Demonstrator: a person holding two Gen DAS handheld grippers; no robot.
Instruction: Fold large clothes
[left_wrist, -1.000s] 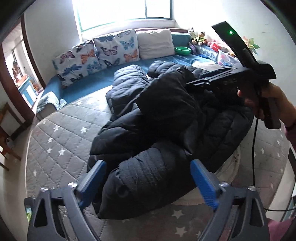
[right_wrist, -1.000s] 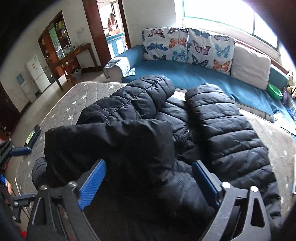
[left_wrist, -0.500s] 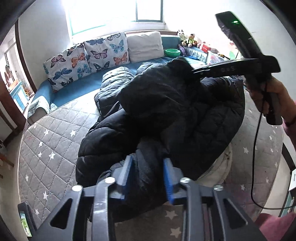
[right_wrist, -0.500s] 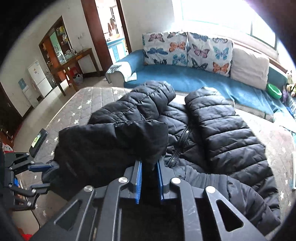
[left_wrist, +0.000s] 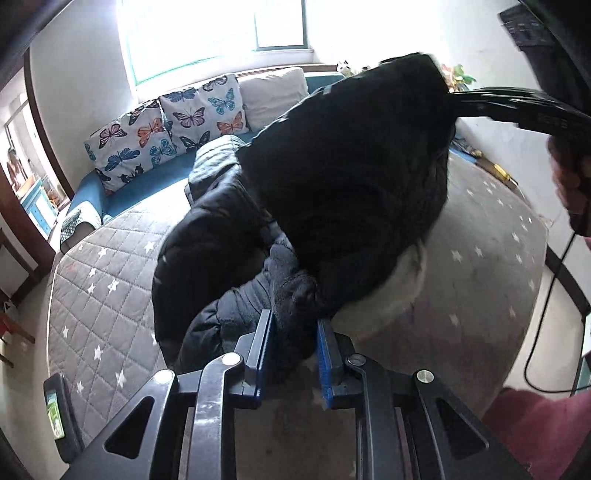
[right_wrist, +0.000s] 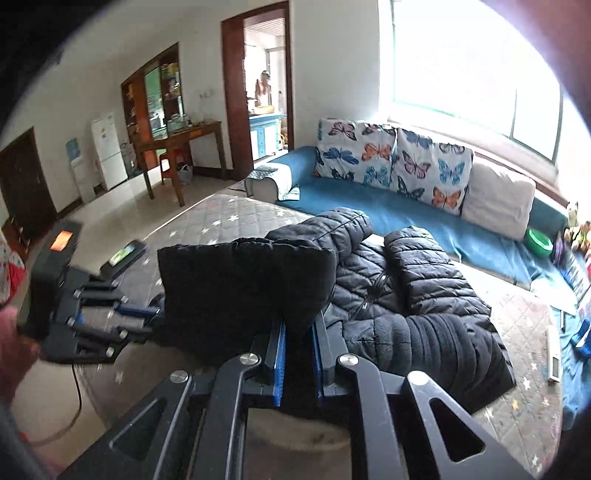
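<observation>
The black jacket (right_wrist: 402, 291) lies on the grey star-pattern mattress (left_wrist: 103, 266), its near edge lifted. The left gripper (left_wrist: 294, 343), jaws just closing, pinches one corner; the right gripper (right_wrist: 298, 339) pinches another, probably the hem. Bare mattress lies on both sides.

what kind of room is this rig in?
Most likely a home living room used as a folding spot. A blue sofa with butterfly cushions runs under a window, a star-quilted mattress carries the black puffer jacket, and a white fridge stands by a wooden table.
</observation>
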